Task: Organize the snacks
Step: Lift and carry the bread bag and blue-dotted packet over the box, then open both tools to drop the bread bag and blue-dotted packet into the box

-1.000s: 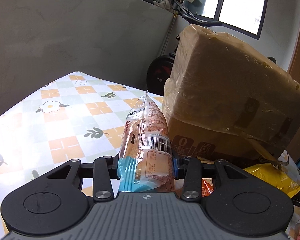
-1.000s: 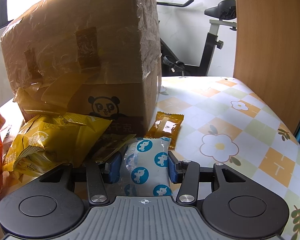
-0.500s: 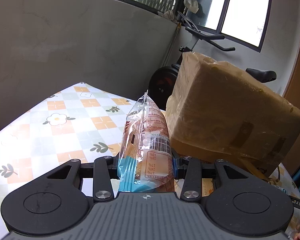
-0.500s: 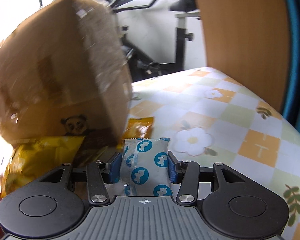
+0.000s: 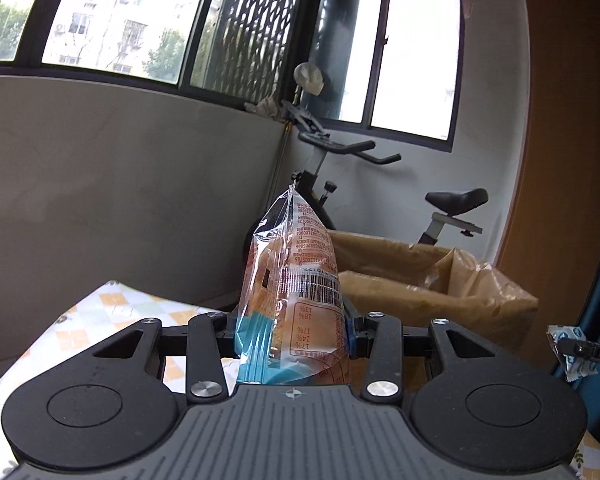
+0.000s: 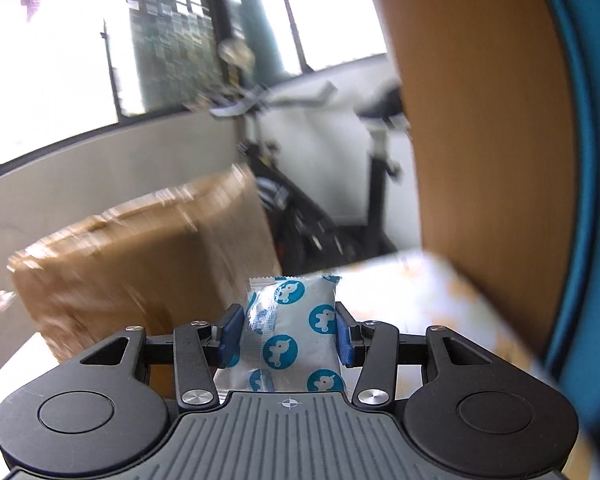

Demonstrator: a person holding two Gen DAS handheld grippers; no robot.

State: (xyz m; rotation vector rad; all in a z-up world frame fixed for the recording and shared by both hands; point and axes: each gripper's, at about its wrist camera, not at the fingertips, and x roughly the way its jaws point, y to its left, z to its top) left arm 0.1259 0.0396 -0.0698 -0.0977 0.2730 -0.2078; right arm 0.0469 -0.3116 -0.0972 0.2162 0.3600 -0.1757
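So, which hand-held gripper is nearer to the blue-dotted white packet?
Right. The right hand-held gripper clamps the packet; the left hand-held gripper is apart, holding a clear bread bag.

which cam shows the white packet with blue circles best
The right wrist view: the white packet with blue circles fills the middle of the frame, clamped in the right gripper and sharp. The left wrist view catches only a sliver of it at the far right edge, side-on.
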